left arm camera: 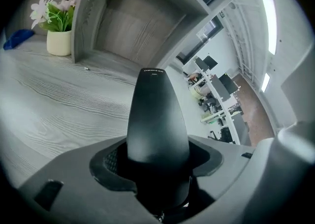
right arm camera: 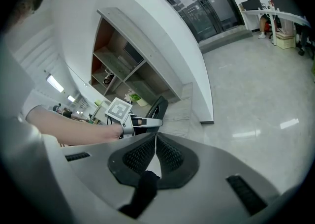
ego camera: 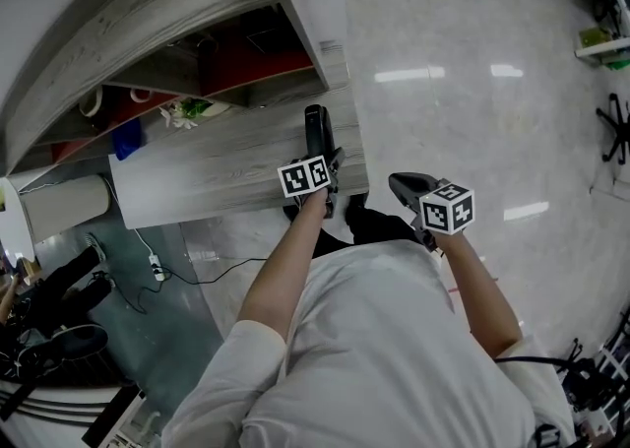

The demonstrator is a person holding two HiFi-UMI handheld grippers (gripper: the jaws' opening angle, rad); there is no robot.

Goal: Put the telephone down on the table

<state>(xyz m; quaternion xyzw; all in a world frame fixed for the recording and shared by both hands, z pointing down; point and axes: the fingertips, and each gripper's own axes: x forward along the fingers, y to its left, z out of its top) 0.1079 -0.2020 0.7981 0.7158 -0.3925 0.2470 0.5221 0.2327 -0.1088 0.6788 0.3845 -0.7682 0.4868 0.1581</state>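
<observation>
The telephone (ego camera: 317, 129) is a slim black handset, and my left gripper (ego camera: 323, 168) is shut on its lower end. In the left gripper view the telephone (left arm camera: 157, 124) rises from between the jaws of the left gripper (left arm camera: 158, 171) and points over the grey wooden table (left arm camera: 49, 105). It hangs over the table (ego camera: 217, 175) near its right front corner; whether it touches the top is hidden. My right gripper (ego camera: 409, 184) is off the table's edge over the floor, and in its own view the right gripper (right arm camera: 155, 142) is shut and holds nothing. That view also shows the telephone (right arm camera: 156, 108).
A white pot of flowers (left arm camera: 59, 41) stands at the back of the table beside a wooden shelf unit (left arm camera: 123, 26). A blue object (left arm camera: 17, 38) lies at the far left. A cable and power strip (ego camera: 157, 267) lie on the floor below the table. Shiny floor (ego camera: 472, 121) spreads to the right.
</observation>
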